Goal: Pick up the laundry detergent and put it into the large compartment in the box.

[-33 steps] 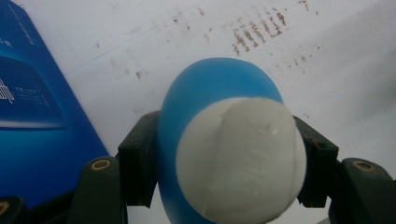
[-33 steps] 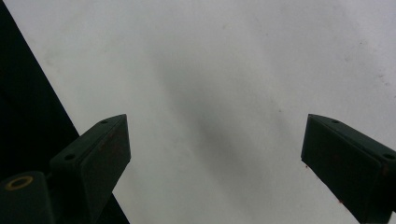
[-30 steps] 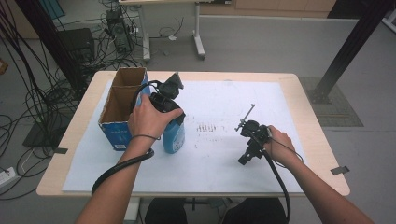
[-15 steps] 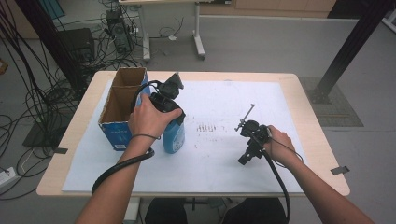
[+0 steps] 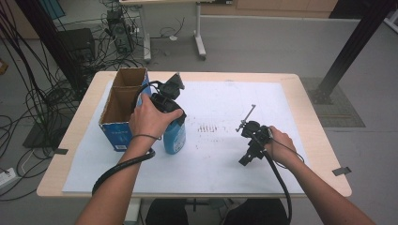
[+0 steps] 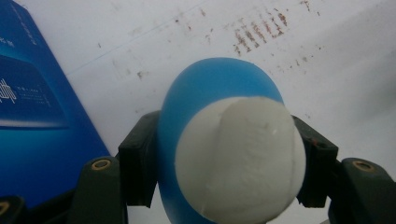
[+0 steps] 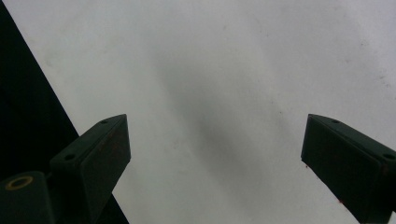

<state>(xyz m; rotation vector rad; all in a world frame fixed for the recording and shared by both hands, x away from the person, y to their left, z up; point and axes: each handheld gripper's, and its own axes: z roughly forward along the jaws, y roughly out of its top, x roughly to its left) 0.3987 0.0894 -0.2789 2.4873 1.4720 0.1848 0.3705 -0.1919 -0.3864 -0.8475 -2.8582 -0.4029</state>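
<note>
Blue bottle with a white cap stands beside an open cardboard box, clamped by the left gripper; right gripper jaws spread apart over white paper.

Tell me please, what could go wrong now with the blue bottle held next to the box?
1. The left tongs grip the blue bottle high, around its white cap; the rounded cap might slip out.
2. The bottle stands close beside the open cardboard box, so lifting it sideways may knock the box.
3. The right tongs are open over the white sheet, too far away to steady anything.
</note>
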